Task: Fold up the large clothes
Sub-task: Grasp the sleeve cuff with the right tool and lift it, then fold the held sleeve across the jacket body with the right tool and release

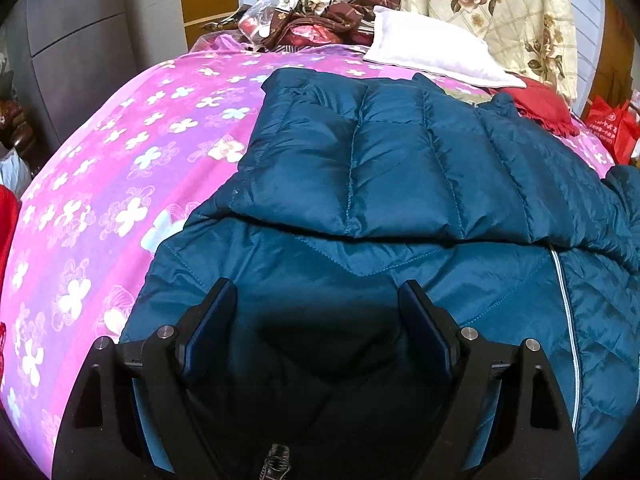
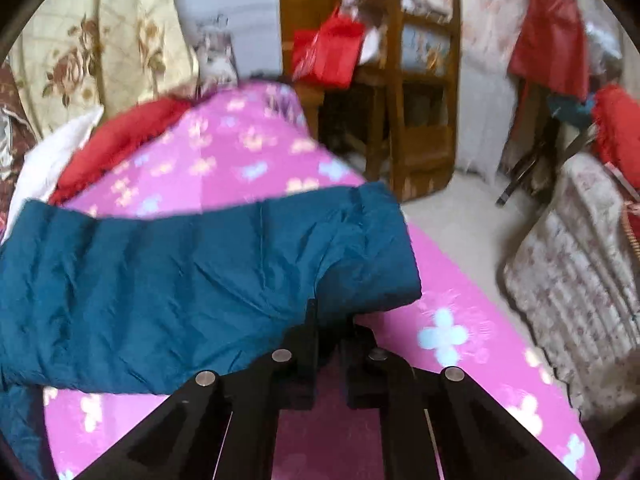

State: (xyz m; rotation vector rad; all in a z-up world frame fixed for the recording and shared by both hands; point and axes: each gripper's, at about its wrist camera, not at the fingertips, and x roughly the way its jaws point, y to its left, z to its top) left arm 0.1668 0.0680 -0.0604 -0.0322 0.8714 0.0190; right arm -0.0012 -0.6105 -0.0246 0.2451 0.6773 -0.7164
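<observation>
While left fingers (image 1: 316, 308) spread, right fingers (image 2: 334, 320) pinch the puffy quilted teal jacket (image 2: 180, 280).

This was a home bedroom. A bed under a pink flowered sheet (image 1: 100, 184) filled the middle, with a white pillow (image 1: 432, 48) at one o'clock, a rose-patterned quilt (image 1: 500, 12) behind it, and a wooden chair (image 2: 420, 92) at twelve o'clock in the right view.

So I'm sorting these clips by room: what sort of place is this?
Most likely a lived-in bedroom. A teal quilted down jacket lies on a bed covered by a pink flowered sheet, with a white pillow at the far end and a wooden chair beside the bed.
</observation>
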